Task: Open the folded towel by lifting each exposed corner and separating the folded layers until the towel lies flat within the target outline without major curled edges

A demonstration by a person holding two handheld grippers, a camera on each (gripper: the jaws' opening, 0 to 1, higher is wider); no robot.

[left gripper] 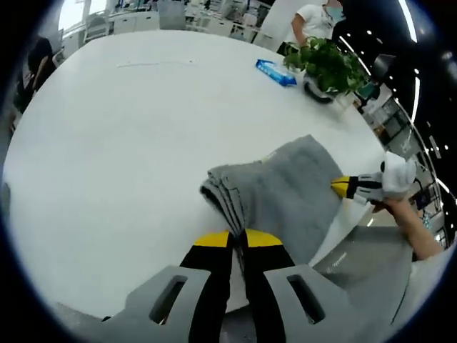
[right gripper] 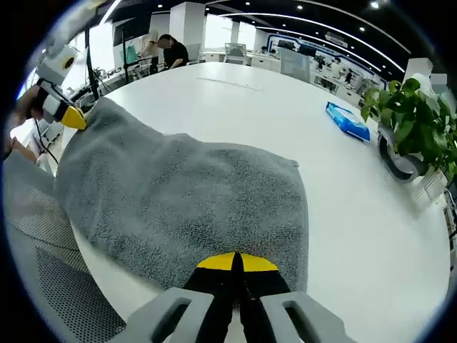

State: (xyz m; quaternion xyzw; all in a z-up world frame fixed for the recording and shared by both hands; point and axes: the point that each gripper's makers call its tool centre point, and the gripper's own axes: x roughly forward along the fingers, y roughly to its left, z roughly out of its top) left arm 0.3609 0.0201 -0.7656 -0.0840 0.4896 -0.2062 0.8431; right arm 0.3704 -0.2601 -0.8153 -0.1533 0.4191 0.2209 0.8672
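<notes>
White round table (left gripper: 128, 128) carries a grey terry towel (right gripper: 186, 200), partly folded, at its near edge. Left gripper (left gripper: 238, 237) at 6 o'clock, jaws closed on towel edge. Right gripper (right gripper: 237, 261) likewise clamps towel hem.

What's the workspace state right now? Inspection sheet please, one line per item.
Surface: white table, mostly bare.
Job's things: grey towel, still folded, layered edge showing in the left gripper view; no target outline seen.
Clutter: blue packet; potted plant.
Grippers: left gripper and right gripper each shut on a towel edge at opposite ends.
Cables: nothing seen.
Surroundings: mesh chair by the table; people and desks behind.
</notes>
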